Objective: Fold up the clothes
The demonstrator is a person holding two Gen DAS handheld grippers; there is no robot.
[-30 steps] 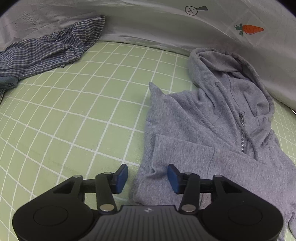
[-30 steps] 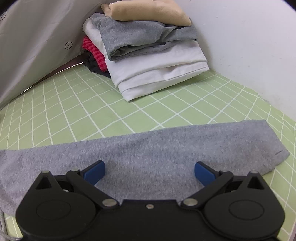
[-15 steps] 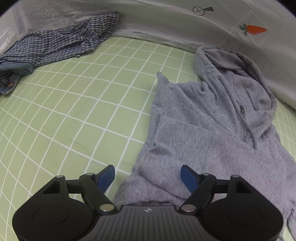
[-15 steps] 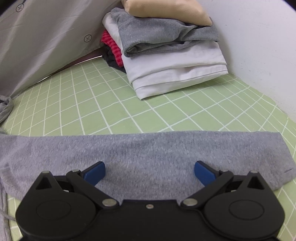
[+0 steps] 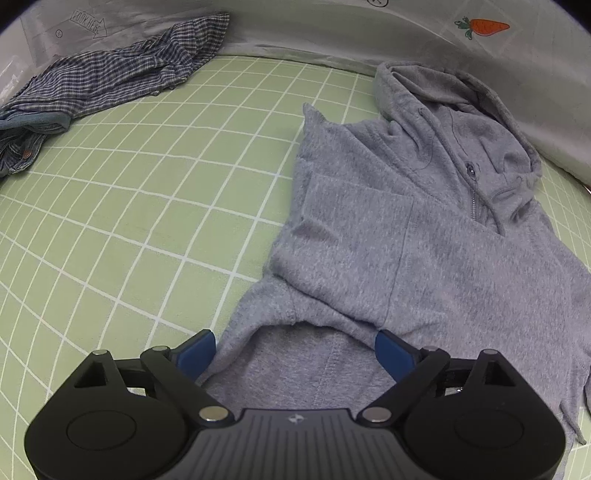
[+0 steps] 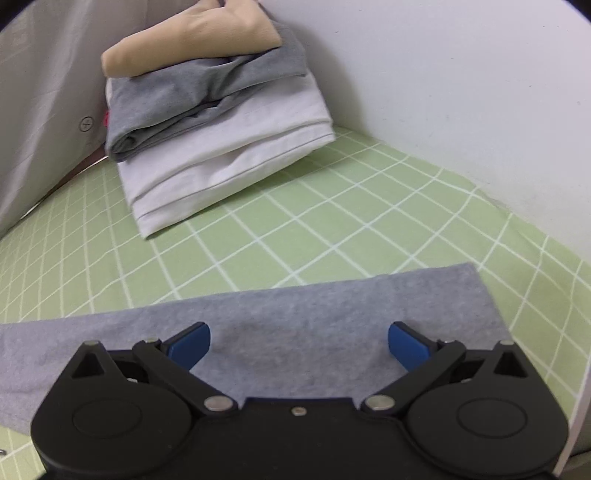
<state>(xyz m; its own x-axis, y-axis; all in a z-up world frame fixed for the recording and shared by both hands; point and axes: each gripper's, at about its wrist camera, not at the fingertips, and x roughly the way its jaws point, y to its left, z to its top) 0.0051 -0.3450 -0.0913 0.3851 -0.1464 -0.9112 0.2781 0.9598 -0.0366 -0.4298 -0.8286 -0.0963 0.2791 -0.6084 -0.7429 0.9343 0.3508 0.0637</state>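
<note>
The surface is a green sheet (image 5: 129, 206) with a white grid; a grey cloth wall (image 5: 332, 33) with a carrot print (image 5: 484, 26) stands along its far edge. In the left wrist view, a crumpled checked shirt (image 5: 122, 70) lies at the far left corner, against the cloth wall. The wide middle of the sheet is bare. To the right, the grey hoodie (image 5: 417, 240) lies flat, zipper up, its hood touching the far wall, one sleeve folded over the body. The left gripper (image 5: 294, 350) hangs over the hoodie's near hem; its jaws are opening and press on nothing.

In the right wrist view, a stack of folded clothes (image 6: 218, 133) sits in the far corner, against a white wall (image 6: 461, 92). Bare sheet separates it from the hoodie's sleeve (image 6: 280, 314), stretched across the near edge. The right gripper (image 6: 299, 345) is spread wide above the sleeve, grasping nothing.
</note>
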